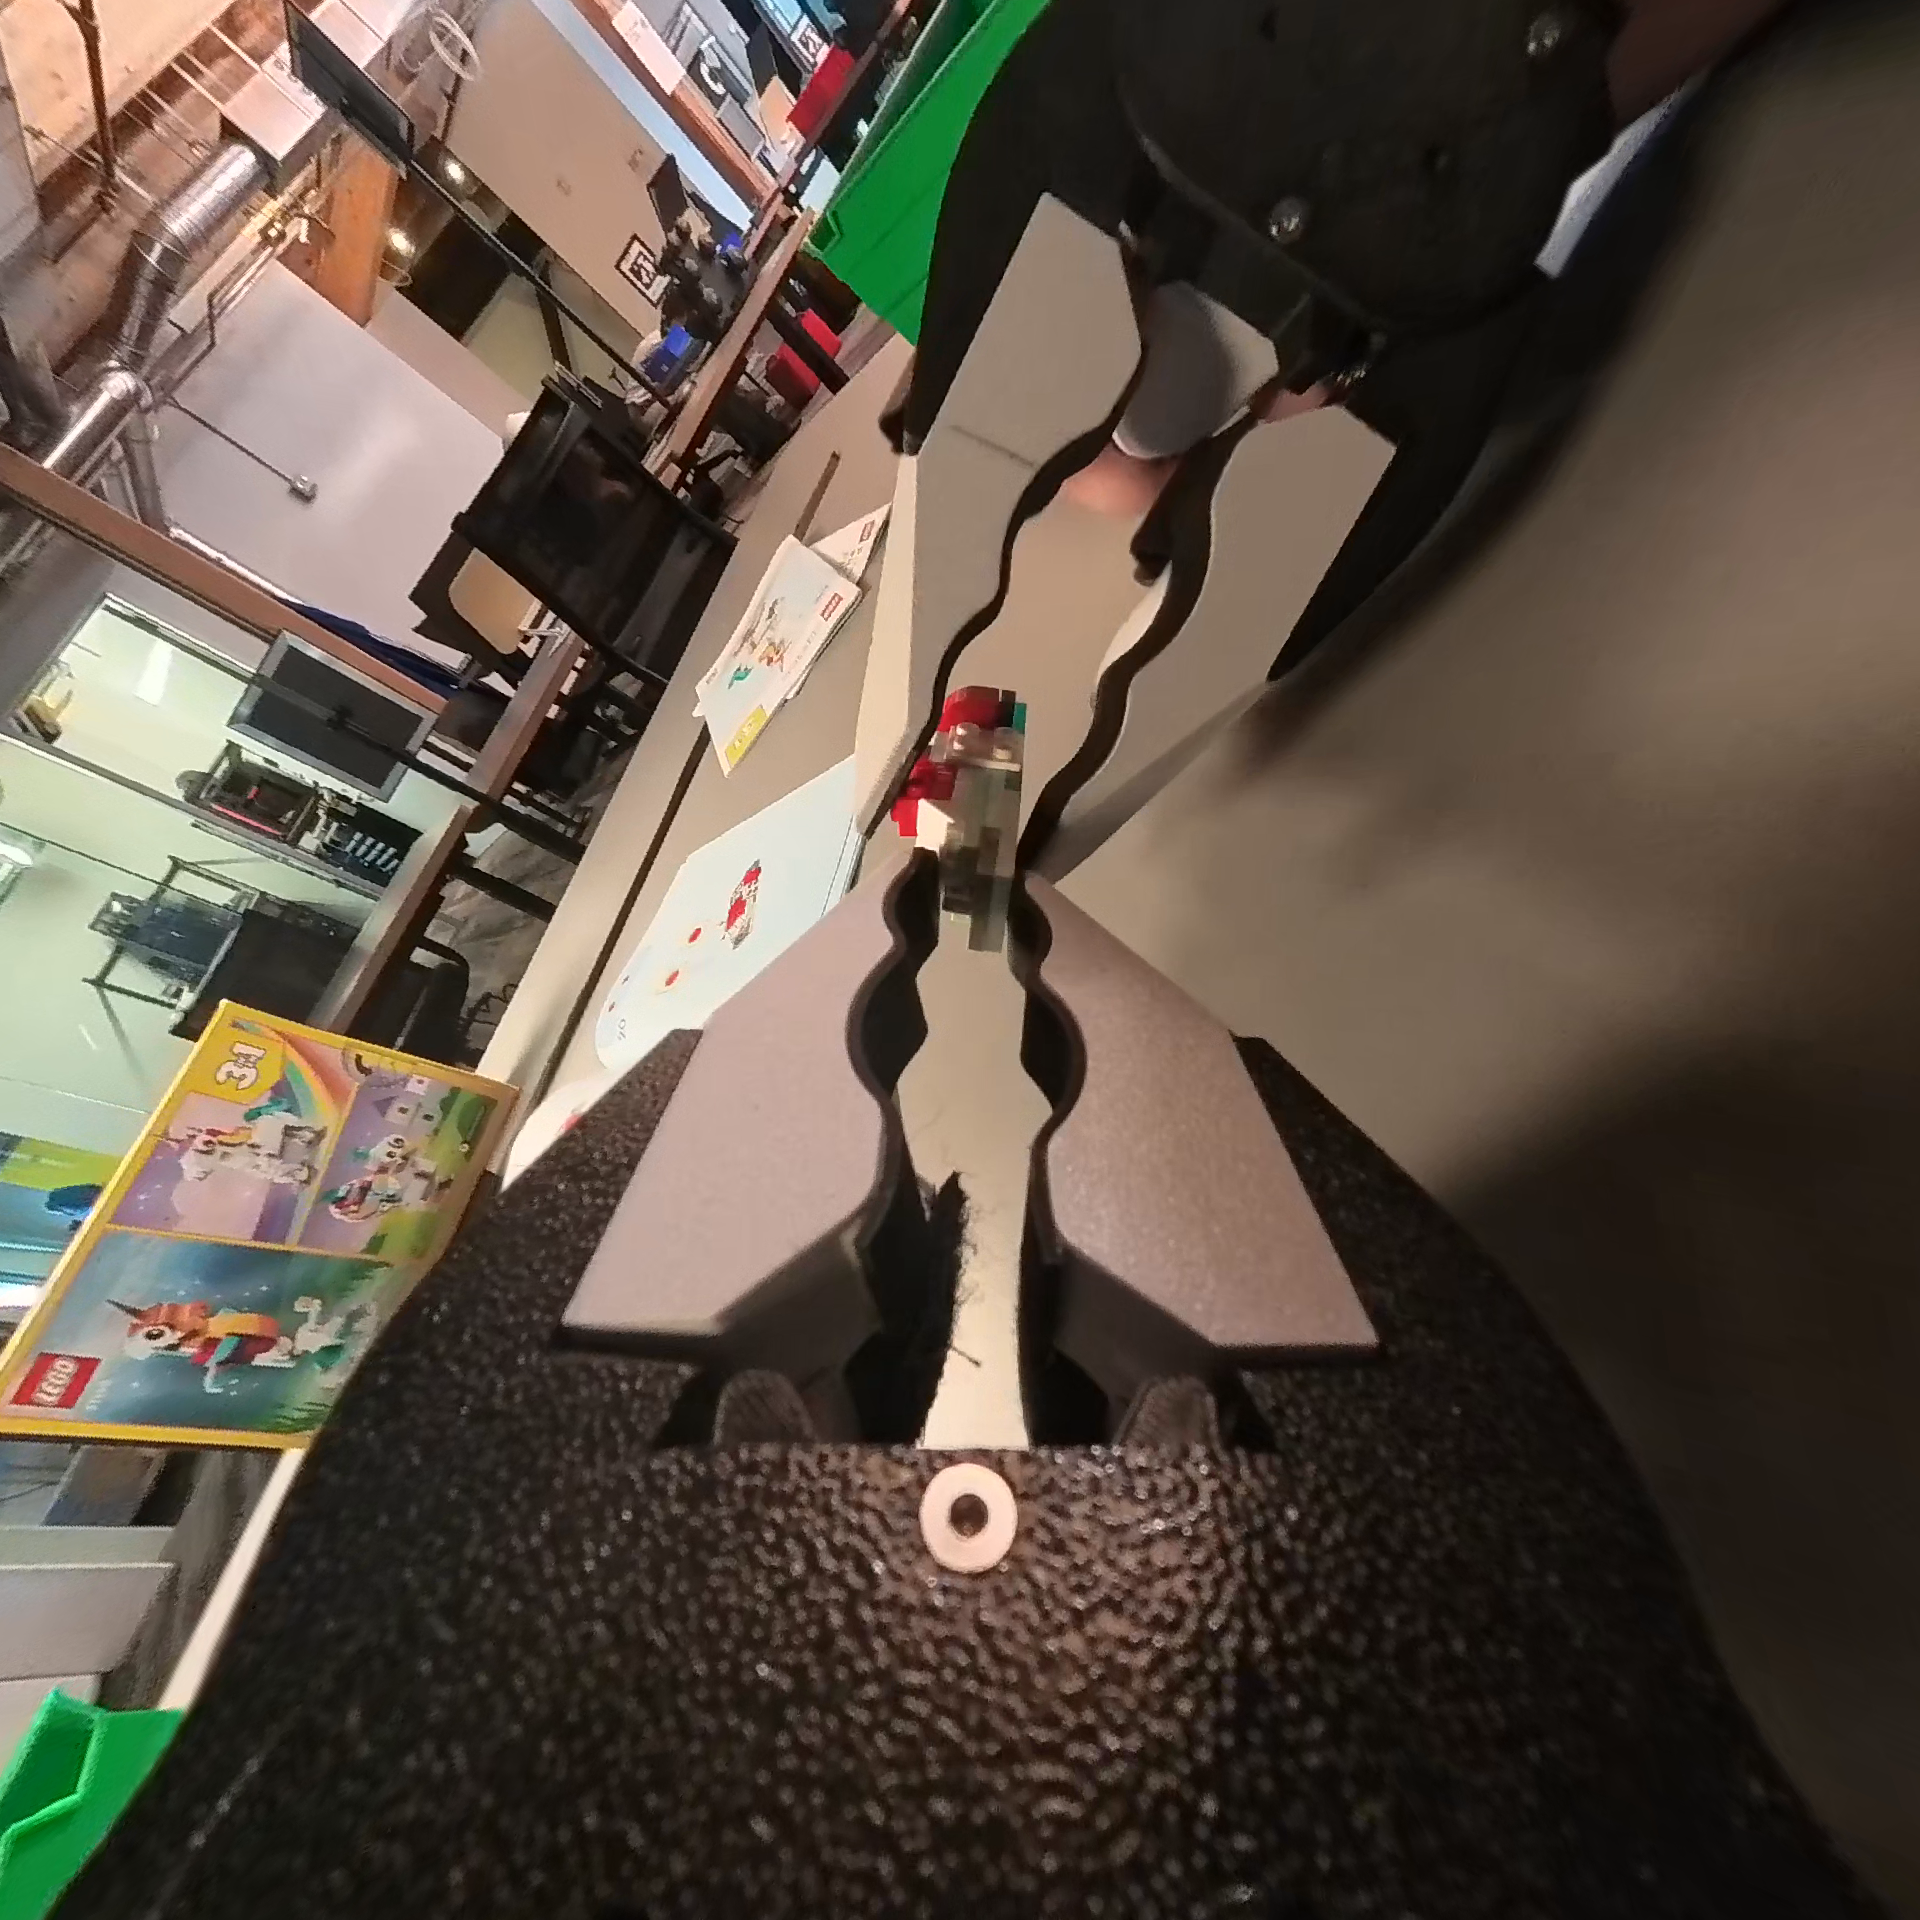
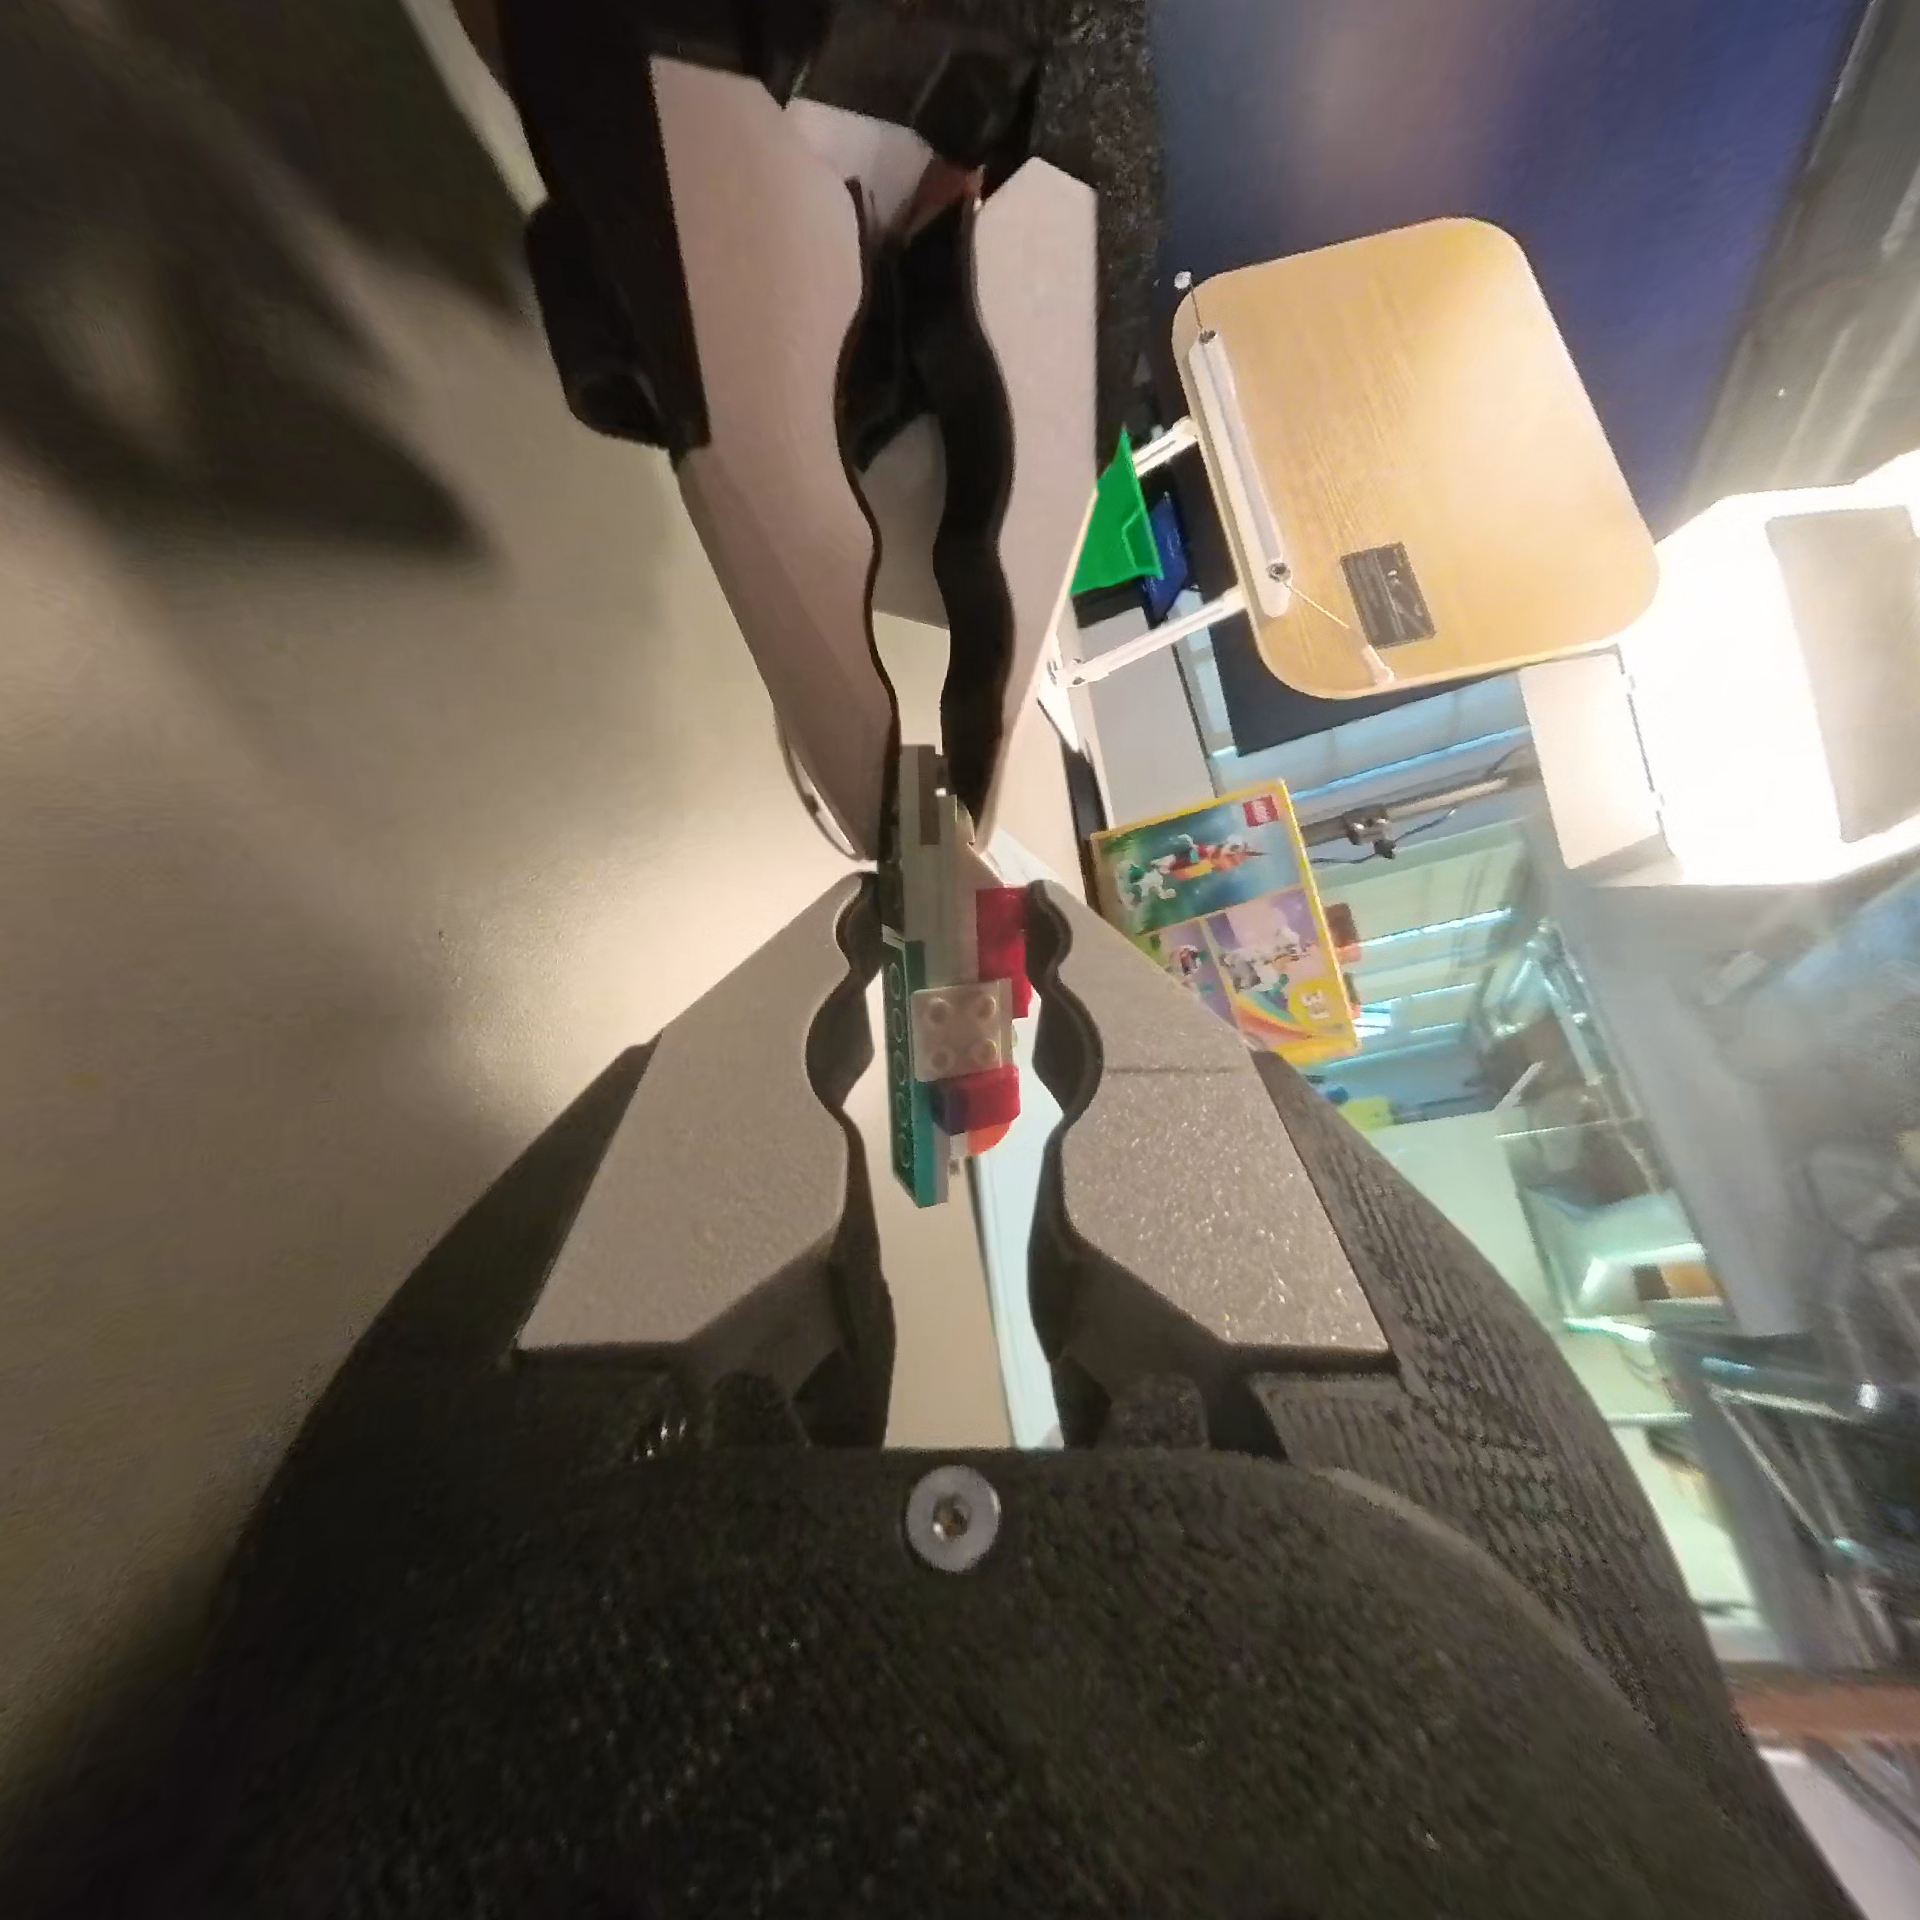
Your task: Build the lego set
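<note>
Pinching the lego assembly (image 1: 971,831) tip-to-tip, my left gripper (image 1: 971,894) at 6 o'clock, right gripper (image 2: 951,914) at 12; both jaws narrow. Any twisting could snap bricks loose.

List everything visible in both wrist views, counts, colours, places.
lego assembly: 1, teal plate with grey, white, red, orange bricks, held in the air between both grippers
lego box: 1, yellow-edged, standing left on the table
instruction booklets: 2, white, on the grey table
open instruction page: 1, white, behind the left gripper
green bin: 1, far end
wooden tray table: 1, tan, background
left gripper: shut on the assembly
right gripper: around the assembly, grip unclear
</note>
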`<state>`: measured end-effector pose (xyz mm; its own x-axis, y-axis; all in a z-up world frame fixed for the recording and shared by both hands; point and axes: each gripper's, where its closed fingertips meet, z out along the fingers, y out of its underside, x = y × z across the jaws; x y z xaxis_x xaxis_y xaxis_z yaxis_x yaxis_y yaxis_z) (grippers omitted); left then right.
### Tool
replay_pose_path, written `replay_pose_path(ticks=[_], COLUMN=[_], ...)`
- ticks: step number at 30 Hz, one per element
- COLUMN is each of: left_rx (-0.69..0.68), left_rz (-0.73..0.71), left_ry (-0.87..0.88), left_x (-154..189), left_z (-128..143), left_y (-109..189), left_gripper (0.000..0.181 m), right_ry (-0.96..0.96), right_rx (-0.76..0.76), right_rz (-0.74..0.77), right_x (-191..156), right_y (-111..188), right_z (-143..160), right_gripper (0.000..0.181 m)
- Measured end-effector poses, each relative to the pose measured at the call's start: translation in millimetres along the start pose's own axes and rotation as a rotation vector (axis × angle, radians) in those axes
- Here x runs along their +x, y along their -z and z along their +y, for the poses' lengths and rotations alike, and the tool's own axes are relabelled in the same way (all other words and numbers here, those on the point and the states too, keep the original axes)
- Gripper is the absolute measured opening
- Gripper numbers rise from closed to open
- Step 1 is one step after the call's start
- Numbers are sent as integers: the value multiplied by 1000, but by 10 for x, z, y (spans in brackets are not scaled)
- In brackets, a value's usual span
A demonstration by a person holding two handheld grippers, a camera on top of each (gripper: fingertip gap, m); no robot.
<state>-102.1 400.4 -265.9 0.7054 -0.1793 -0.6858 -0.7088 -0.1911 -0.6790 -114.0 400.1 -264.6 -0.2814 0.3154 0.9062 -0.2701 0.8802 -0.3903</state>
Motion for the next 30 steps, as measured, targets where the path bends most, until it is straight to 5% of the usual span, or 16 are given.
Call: replay_pose_path(ticks=[10, 13, 20, 27, 30], left_rx=[-25, -28, -30, 63, 105], left_rz=[-17, -41, -29, 8, 33], left_ry=[-88, -129, -110, -8, -8], left_x=[21, -2, 11, 9, 45], left_z=[26, 20, 48, -37, -86], left_y=[-5, -1, -5, 24, 43], left_gripper=[12, 11, 11, 11, 11], right_ry=[245, 101, -215, -263, -315], right_rx=[-21, 7, 85, 89, 126], right_rz=[53, 53, 4, -141, -174], right_x=[-12, 10, 144, -20, 0], right_y=[12, 7, 134, 204, 271], right_z=[5, -2, 92, 162, 136], right_gripper=[26, 27, 62, 55, 32])
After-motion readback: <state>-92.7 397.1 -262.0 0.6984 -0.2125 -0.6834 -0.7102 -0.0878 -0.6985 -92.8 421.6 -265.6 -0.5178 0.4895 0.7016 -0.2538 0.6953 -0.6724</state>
